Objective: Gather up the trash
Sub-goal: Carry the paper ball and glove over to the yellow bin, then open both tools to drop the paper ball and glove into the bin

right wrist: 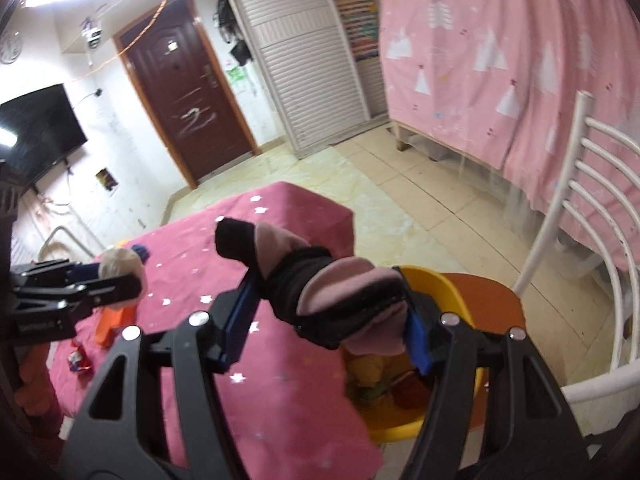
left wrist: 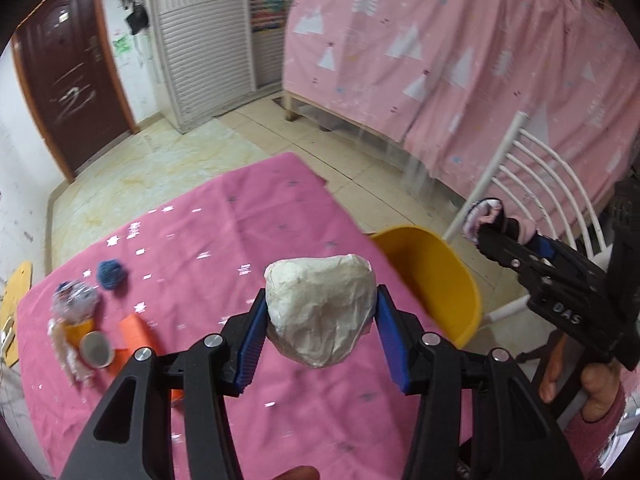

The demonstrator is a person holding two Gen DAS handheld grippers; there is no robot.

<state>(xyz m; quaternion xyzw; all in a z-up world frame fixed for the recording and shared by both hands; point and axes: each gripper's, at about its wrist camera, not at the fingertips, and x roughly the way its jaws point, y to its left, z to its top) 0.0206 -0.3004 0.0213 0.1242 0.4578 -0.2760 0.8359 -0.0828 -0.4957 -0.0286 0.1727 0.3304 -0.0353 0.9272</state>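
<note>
Left fingers (left wrist: 320, 320) pinch a paper wad (left wrist: 320, 312); right fingers (right wrist: 324, 312) pinch, seemingly, a glove (right wrist: 320, 292).

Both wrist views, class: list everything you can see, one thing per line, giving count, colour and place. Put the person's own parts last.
Paper wad: one, white, between left gripper's pads.
Sock bundle: one, black and pink, between right gripper's pads.
Bin: one, yellow, on orange chair seat beside table.
Tablecloth: one, pink with stars, covering table.
Yarn ball: one, blue, on cloth.
Chair: one, white-backed, right of table.
Door: one, brown, far wall.
Left gripper: black, blue pads.
Right gripper: black, blue pads.
</note>
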